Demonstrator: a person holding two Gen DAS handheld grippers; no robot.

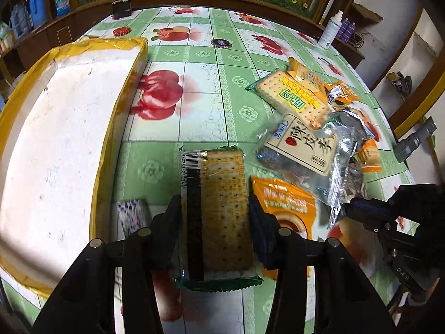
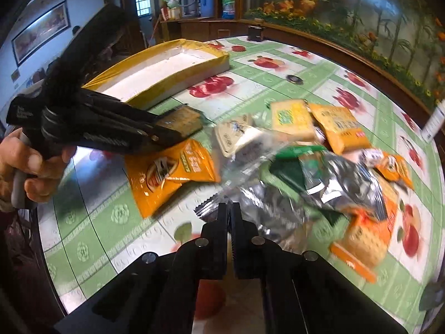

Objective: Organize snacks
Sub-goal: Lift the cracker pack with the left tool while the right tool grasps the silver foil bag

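Pinching the cracker packet between left gripper jaws; right gripper jaws closed on nothing.

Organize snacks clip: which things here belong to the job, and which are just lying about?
Job: cracker pack in the left gripper; silver packet pinched by the right gripper; snack pile; white tray.

Lying about: white bottle; dark round lid; black box.

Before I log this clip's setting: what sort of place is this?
Most likely a lived-in home, a dining or living room. A table under a fruit-print tablecloth holds loose snack packets, wooden shelves hold thermos jugs, and a framed picture hangs on the wall.
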